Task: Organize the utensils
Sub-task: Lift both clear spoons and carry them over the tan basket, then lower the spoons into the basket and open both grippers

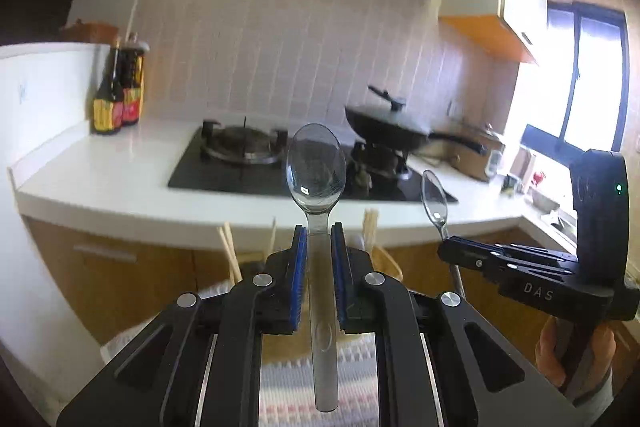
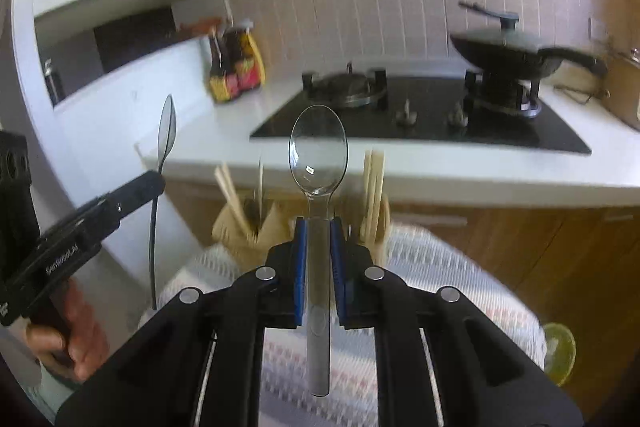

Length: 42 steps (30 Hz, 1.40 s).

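My left gripper (image 1: 319,239) is shut on the handle of a clear plastic spoon (image 1: 316,163), held upright with its bowl up. My right gripper (image 2: 319,233) is shut on a second clear plastic spoon (image 2: 318,147), also upright. Each gripper shows in the other's view: the right gripper (image 1: 444,247) with its spoon (image 1: 435,197) at the right, the left gripper (image 2: 158,183) with its spoon (image 2: 167,131) at the left. Below and beyond the fingers, woven holders (image 2: 240,227) with wooden chopsticks (image 2: 372,179) stand on a patterned cloth (image 2: 440,267).
A white counter (image 1: 100,175) holds a black gas hob (image 1: 240,163), a lidded wok (image 1: 384,131) and dark sauce bottles (image 1: 118,95). Wooden cabinet doors (image 1: 120,275) sit under the counter. A yellow-green round object (image 2: 560,351) lies at the right. A window (image 1: 580,75) is far right.
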Motion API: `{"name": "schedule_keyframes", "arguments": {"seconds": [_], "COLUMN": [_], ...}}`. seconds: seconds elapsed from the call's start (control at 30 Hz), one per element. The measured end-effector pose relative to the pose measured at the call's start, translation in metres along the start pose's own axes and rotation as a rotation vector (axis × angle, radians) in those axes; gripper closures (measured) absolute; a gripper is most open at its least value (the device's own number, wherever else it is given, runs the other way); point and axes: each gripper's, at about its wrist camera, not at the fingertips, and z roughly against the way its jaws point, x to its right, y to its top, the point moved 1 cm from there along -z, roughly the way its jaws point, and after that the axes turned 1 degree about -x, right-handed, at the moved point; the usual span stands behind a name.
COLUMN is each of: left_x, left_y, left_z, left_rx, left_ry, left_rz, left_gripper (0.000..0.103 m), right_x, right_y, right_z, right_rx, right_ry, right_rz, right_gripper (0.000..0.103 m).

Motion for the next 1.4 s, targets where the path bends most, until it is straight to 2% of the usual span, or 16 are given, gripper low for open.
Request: {"name": "schedule_keyframes", "arguments": {"seconds": [0.3,0.43,0.5,0.6,0.73,0.93,1.23,1.27,1.33,1.37,1.4], "left_x": [-0.015,-0.022,-0.027,-0.037,-0.045,-0.045,-0.043,-0.044,-0.046,-0.047,-0.048], "left_y": [0.029,0.028,0.024,0.015,0.004,-0.009,-0.025,-0.027,-0.027,-0.028,-0.029], "left_z": [-0.025,-0.040,-0.046,-0.055,-0.066,-0.077,-0.083,-0.081,-0.079,-0.077,-0.075], "left_rx": [0.095,0.118,0.134,0.161,0.190,0.218,0.218,0.221,0.202,0.200,0.201], "left_ry": [0.027,0.034,0.016,-0.007,-0.009,0.033,0.063,0.073,0.055,0.048,0.051], "left_rz": [-0.003,-0.008,0.002,0.025,0.035,0.006,-0.027,-0.024,-0.009,0.002,0.006], "left_gripper": [0.092,0.092,0.092,0.092,0.092,0.092,0.092,0.091,0.089,0.084,0.080], "right_x": [0.026,0.034,0.037,0.040,0.045,0.055,0.061,0.063,0.067,0.069,0.070], "right_y": [0.037,0.039,0.036,0.032,0.026,0.017,0.002,0.000,-0.004,-0.007,-0.009], "right_z": [-0.024,-0.037,-0.043,-0.052,-0.064,-0.080,-0.086,-0.085,-0.080,-0.074,-0.070], "right_rx": [0.173,0.237,0.278,0.312,0.320,0.316,0.297,0.286,0.289,0.297,0.303], "right_ry": [0.001,-0.003,0.022,0.001,-0.007,0.017,0.010,0.013,0.026,0.031,0.030], "right_rz": [-0.049,-0.055,-0.055,-0.048,-0.042,-0.063,-0.065,-0.071,-0.087,-0.097,-0.100], "right_gripper": [0.093,0.093,0.093,0.093,0.093,0.093,0.092,0.087,0.067,0.051,0.050]}}
